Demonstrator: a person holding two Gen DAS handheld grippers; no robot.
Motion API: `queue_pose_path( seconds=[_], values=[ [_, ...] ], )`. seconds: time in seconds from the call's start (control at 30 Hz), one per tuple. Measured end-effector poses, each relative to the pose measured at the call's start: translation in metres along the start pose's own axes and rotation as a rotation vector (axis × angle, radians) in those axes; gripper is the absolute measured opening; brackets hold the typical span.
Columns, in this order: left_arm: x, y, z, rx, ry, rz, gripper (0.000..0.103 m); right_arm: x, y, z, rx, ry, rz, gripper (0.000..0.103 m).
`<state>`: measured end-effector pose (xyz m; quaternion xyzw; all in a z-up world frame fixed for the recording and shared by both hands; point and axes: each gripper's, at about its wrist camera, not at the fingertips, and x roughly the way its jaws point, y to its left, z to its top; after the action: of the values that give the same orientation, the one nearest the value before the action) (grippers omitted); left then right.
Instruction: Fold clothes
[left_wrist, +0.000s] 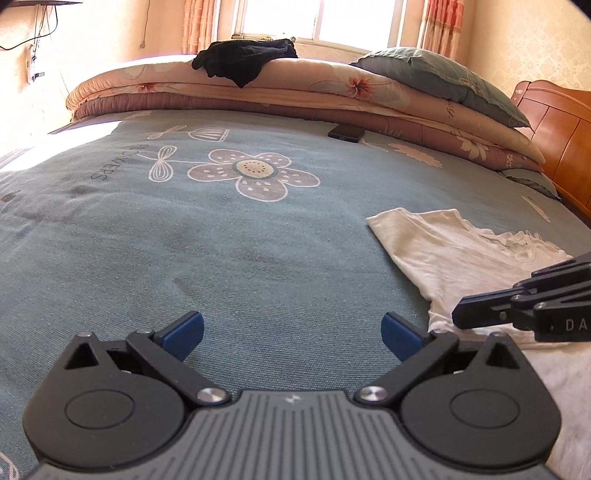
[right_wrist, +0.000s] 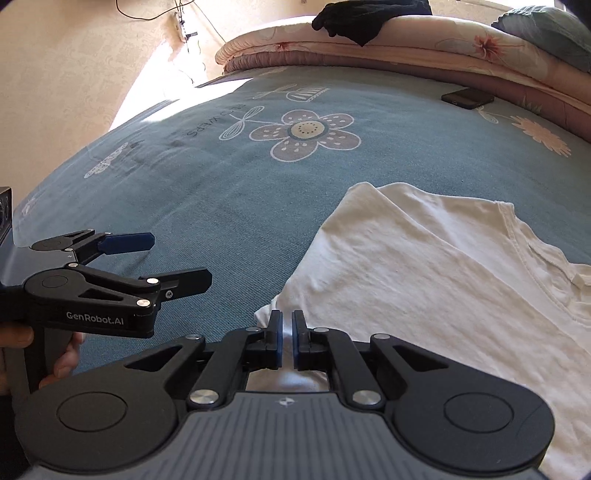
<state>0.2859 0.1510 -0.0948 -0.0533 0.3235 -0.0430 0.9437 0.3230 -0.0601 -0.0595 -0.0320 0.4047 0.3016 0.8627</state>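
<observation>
A white T-shirt lies flat on the blue-green bed sheet, on the side of the printed flower that is nearer the cameras and toward the wooden headboard. Its neckline points toward the headboard side, and one folded edge runs in a slant toward the flower.

The left gripper hangs over bare sheet just beside the shirt's edge, on the near side of the flower. Its blue-padded fingers stand wide apart with nothing between them. In the right wrist view the same gripper shows from the side, gripped by a hand at its handle.

The right gripper sits low over the shirt's near corner. Its fingers are drawn almost together, with only a thin slit left; whether they pinch any cloth cannot be told, since the fabric just under the tips is hidden.

Beyond the flower, a stack of folded floral quilts crosses the far side of the bed. A dark garment lies on top of the stack, a grey-blue pillow rests on its headboard end, and a dark phone lies on the sheet at the stack's foot.
</observation>
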Motion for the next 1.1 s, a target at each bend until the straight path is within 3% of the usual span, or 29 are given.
queue_pose_path(
  seconds=[0.13, 0.23, 0.4, 0.5, 0.6, 0.8, 0.9, 1.1],
  values=[
    [0.001, 0.000, 0.001, -0.024, -0.009, -0.020, 0.102, 0.019, 0.003, 0.007, 0.034, 0.016, 0.022, 0.008],
    [0.001, -0.002, 0.002, -0.042, -0.021, -0.048, 0.102, 0.029, 0.011, 0.004, 0.029, 0.027, 0.029, 0.020],
    [0.002, -0.006, 0.004, -0.073, -0.042, -0.096, 0.102, -0.003, -0.015, 0.012, 0.081, -0.026, 0.081, 0.017],
    [0.003, -0.009, 0.005, -0.088, -0.055, -0.126, 0.102, -0.024, -0.035, 0.020, 0.101, -0.094, 0.011, 0.017],
    [0.011, -0.027, 0.003, -0.049, -0.048, -0.144, 0.102, -0.030, -0.055, 0.039, 0.140, -0.123, -0.005, 0.017],
    [0.025, -0.057, -0.006, 0.104, 0.011, -0.055, 0.102, 0.013, -0.064, 0.082, 0.081, -0.108, 0.002, 0.018],
    [0.025, -0.060, -0.007, 0.126, 0.014, -0.045, 0.102, 0.039, -0.062, 0.090, 0.024, -0.083, 0.001, 0.018],
    [0.025, -0.056, -0.008, 0.120, 0.016, -0.060, 0.102, 0.066, -0.074, 0.089, -0.020, -0.056, 0.077, 0.033]
  ],
)
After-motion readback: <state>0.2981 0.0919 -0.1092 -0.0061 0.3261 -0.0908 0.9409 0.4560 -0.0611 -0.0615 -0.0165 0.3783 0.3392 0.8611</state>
